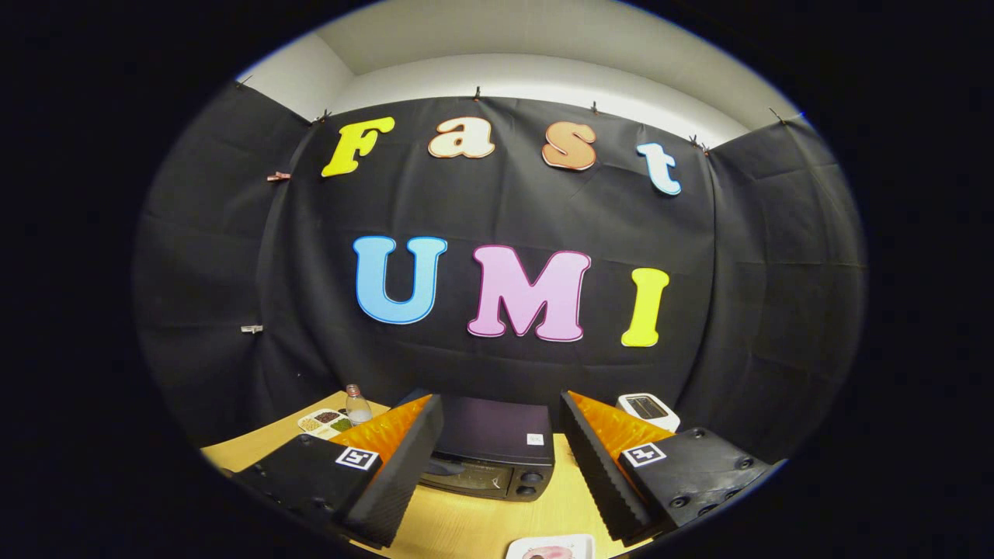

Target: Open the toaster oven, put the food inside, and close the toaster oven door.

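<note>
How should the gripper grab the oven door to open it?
Probably by the top edge of the door on the toaster oven, coming from the front. The door looks shut and faces the open hand-held gripper; its handle is hard to make out.

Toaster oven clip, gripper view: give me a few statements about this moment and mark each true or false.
1. The toaster oven door is shut. True.
2. The tongs are shut on the oven's handle. False: the fingers stand wide apart, gripping nothing, with the oven between and beyond them.
3. A clear bottle stands by a sectioned tray, beyond the left finger. True.
4. The white plate of food sits on top of the oven. False: it lies on the wooden table, nearer than the oven.
</note>
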The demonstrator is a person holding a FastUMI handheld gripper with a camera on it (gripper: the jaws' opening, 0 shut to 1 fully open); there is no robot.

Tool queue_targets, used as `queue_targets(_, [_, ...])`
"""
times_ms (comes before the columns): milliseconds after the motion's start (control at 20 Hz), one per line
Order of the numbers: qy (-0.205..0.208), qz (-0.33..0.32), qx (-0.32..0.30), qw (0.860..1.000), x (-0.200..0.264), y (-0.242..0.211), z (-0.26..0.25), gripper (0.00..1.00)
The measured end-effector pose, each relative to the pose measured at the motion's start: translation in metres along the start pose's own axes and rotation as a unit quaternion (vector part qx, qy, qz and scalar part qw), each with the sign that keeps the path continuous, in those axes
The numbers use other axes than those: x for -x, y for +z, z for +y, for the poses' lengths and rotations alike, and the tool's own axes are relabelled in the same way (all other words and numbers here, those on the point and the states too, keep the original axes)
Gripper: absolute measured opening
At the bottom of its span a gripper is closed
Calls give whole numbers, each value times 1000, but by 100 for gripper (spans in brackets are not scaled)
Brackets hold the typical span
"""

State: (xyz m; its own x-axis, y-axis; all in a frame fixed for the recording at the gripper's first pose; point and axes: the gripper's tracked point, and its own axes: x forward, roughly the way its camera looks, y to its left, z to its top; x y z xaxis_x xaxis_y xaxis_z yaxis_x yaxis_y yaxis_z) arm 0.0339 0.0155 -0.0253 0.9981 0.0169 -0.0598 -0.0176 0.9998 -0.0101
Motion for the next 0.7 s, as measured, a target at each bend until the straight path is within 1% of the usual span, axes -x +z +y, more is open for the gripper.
queue_targets(150, [8,13,-12,1000,-24,-17,20,98])
queue_targets(350, [29,53,-33,998,-61,-50,51,98])
queue_targets(500, [36,88,-49,994,-90,-82,69,98])
queue_targets(700, [19,127,-47,991,-117,-124,80,98])
